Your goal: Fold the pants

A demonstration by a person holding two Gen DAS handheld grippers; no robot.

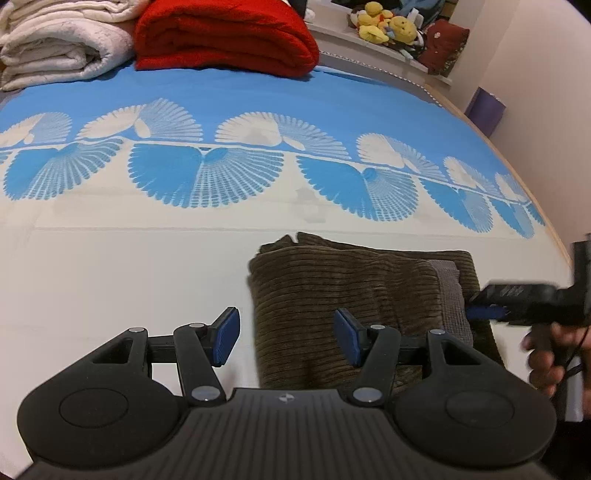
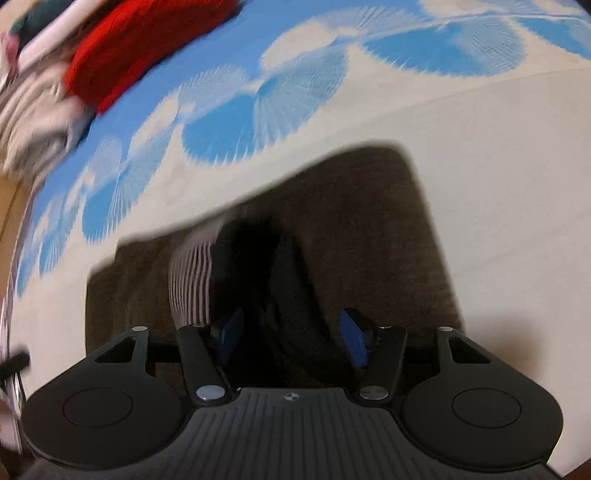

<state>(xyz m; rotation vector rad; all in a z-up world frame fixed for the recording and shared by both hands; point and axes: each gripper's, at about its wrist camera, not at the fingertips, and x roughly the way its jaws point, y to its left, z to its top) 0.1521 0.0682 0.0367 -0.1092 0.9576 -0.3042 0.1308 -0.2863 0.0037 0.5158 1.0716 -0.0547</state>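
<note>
Dark brown corduroy pants [image 1: 354,295] lie folded into a compact rectangle on the white part of the bedspread, with a grey lining patch [image 1: 448,291] showing at their right side. My left gripper [image 1: 286,338] is open and empty, with its jaws straddling the pants' left edge. My right gripper [image 1: 491,306] shows at the pants' right edge in the left wrist view, held by a hand. In the blurred right wrist view the right gripper [image 2: 293,339] is open just above the pants [image 2: 369,229], beside a striped lining [image 2: 192,273].
The bed has a blue and white fan-patterned spread [image 1: 207,173]. A folded red blanket [image 1: 225,37] and a white blanket [image 1: 62,40] lie at the far side. Stuffed toys [image 1: 388,26] sit on a shelf behind. The bed's right edge [image 1: 546,206] runs by the wall.
</note>
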